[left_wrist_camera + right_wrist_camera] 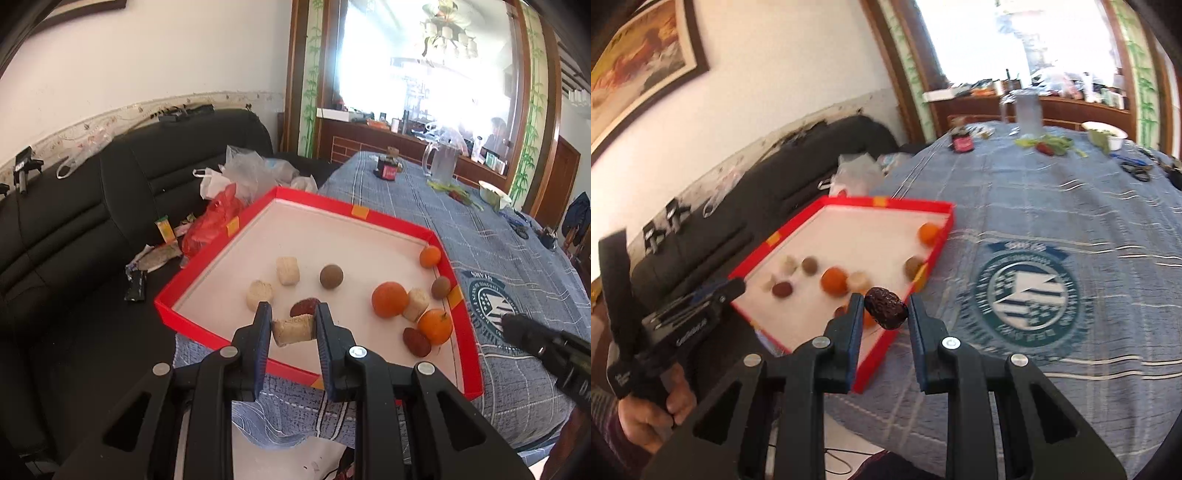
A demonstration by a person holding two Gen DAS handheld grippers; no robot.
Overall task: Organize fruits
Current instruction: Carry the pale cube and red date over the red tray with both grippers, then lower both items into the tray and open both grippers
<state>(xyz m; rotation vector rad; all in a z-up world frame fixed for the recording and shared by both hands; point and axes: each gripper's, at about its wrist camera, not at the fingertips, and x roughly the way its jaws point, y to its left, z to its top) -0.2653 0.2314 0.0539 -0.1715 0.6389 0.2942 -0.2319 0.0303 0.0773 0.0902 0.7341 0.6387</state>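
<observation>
The pale, rough, chunky piece of fruit point(293, 329) sits squeezed between the two fingers of the left gripper point(292, 325). Its long side runs straight across from one finger to the other. It hangs in the air just over the near edge of the red cardboard tray with a white floor point(406, 222).

The right gripper point(884, 312) pinches a dark, wrinkly dried date point(886, 307). The date lies slanted across the gap and floats over the tray's near right edge, above the blue checked tablecloth point(1015, 192).

Both hands are full, so I think the next move is to set each piece down by others like it. The left gripper is nearer the pale pieces, and the right gripper is nearer the right side of the tray.

In the tray lie two more pale chunks point(287, 270) on the left, with a brown round fruit point(331, 276) and a red date point(304, 306) near them. On the right are a big orange point(389, 299), two small oranges point(436, 326), another pale chunk, another brown ball and one more date. They are still mixed up.
</observation>
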